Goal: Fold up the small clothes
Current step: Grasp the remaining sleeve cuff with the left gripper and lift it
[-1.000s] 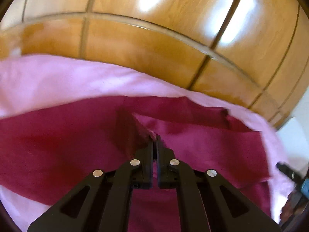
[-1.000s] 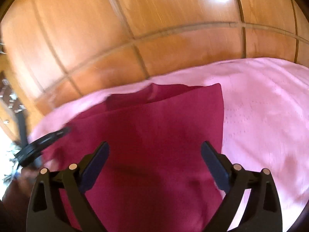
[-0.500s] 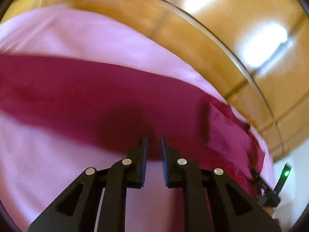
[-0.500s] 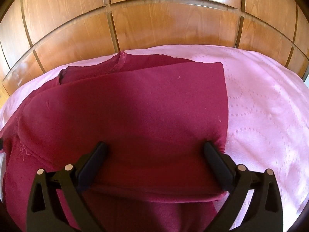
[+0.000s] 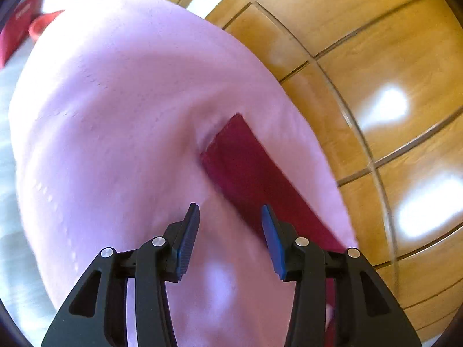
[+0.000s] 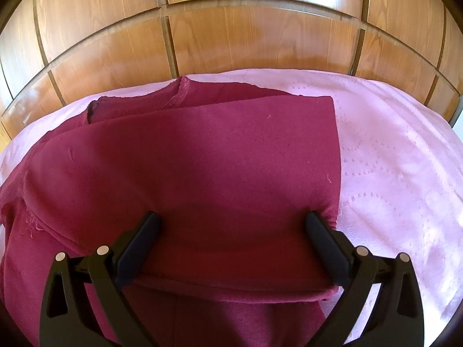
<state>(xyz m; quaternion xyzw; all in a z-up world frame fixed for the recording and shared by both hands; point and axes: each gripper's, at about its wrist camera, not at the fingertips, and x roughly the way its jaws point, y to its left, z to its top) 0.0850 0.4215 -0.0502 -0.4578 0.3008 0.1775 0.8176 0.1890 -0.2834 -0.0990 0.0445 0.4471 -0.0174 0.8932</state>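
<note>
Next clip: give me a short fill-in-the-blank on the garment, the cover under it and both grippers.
1. The folded garment is dark ____ in colour.
2. It lies on a ____ bedcover.
3. The right gripper hovers over the garment with its jaws ____.
4. Behind the bedcover stand panels made of ____.
The left gripper is open too, holding nothing.

Missing words: red; pink; open; wood

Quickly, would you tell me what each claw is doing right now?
Left claw: open, holding nothing.
Right claw: open wide over the maroon garment, gripping nothing.
</note>
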